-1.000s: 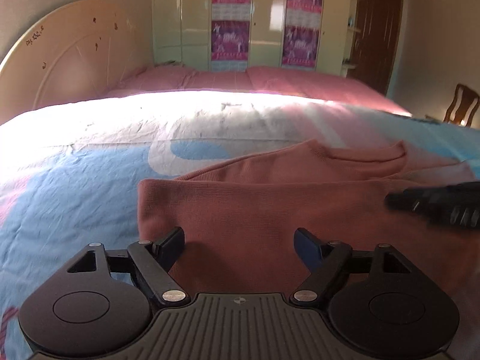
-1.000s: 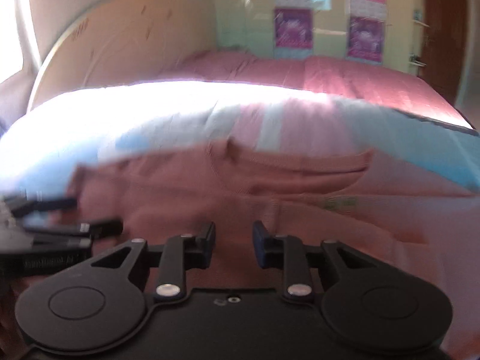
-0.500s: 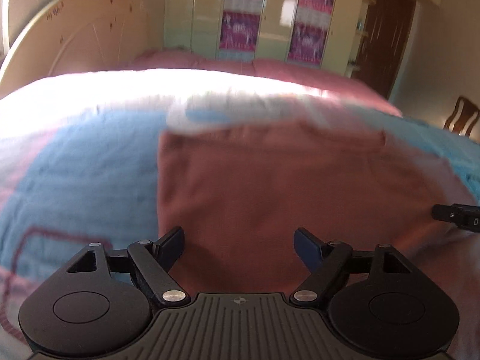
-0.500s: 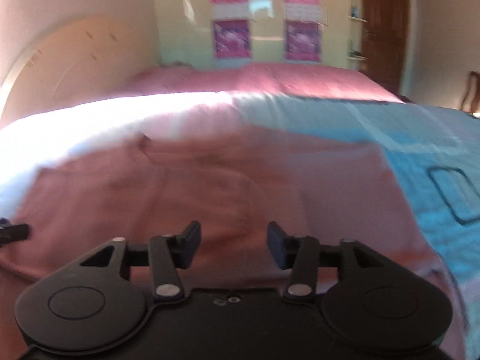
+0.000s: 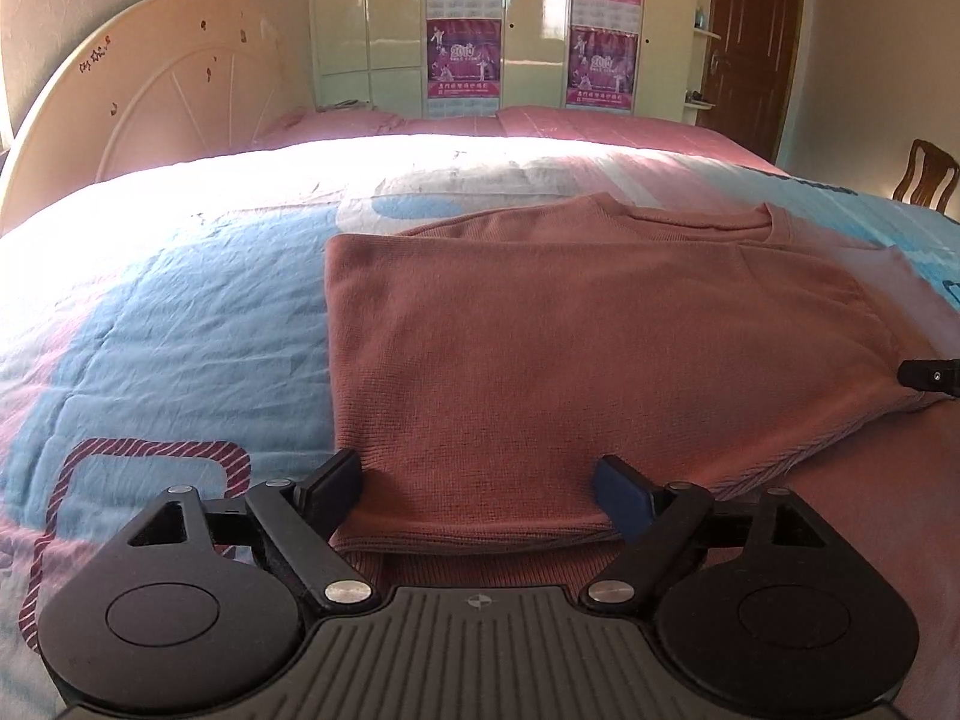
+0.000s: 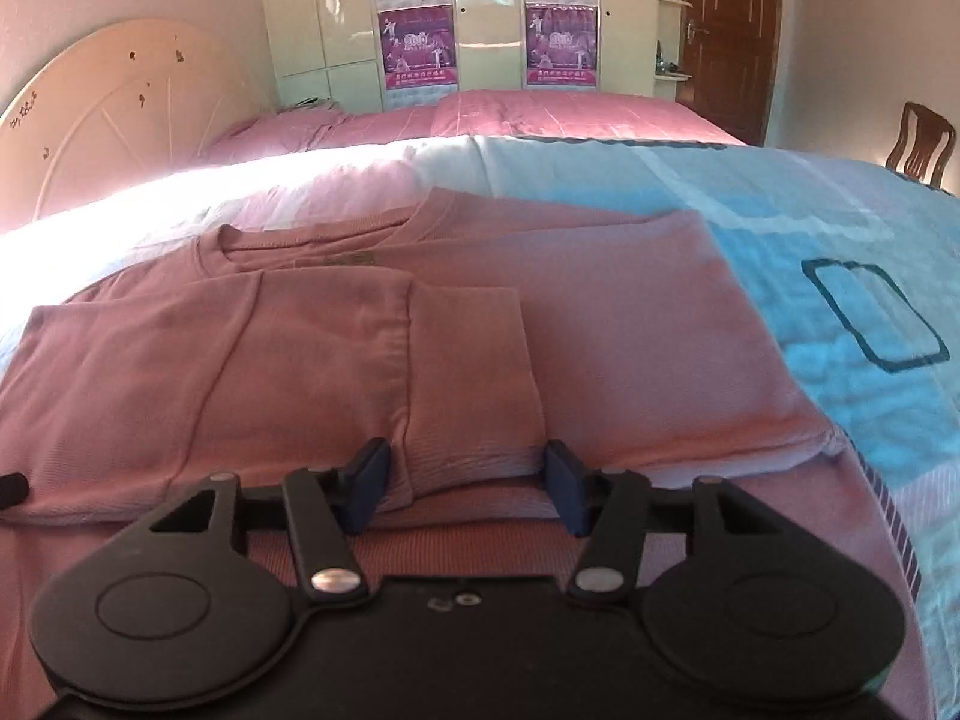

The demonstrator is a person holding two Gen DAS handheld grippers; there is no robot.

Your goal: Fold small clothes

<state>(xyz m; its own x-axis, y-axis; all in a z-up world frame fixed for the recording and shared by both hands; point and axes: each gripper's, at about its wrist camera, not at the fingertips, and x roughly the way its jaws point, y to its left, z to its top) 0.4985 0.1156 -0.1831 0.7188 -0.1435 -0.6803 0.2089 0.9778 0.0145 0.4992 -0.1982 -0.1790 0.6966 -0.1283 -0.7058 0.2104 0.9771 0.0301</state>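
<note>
Place: a home bedroom.
Ahead of the tongs: a bed (image 5: 180, 312) with a curved headboard (image 5: 150, 114).
Beyond: a postered wardrobe (image 5: 528, 30).
Far right: wooden door (image 5: 753, 42), chair (image 5: 924, 174).

wardrobe posters (image 5: 463, 54), "2010" printed, rest illegible

Left tool (image 5: 480, 495) and right tool (image 6: 468, 483) have drawn back to the near hem of the pink shirt (image 5: 570, 348), now farther apart. The right tool's jaws, nearly closed a second ago, stand wide, straddling the folded sleeve (image 6: 468, 372).
</note>
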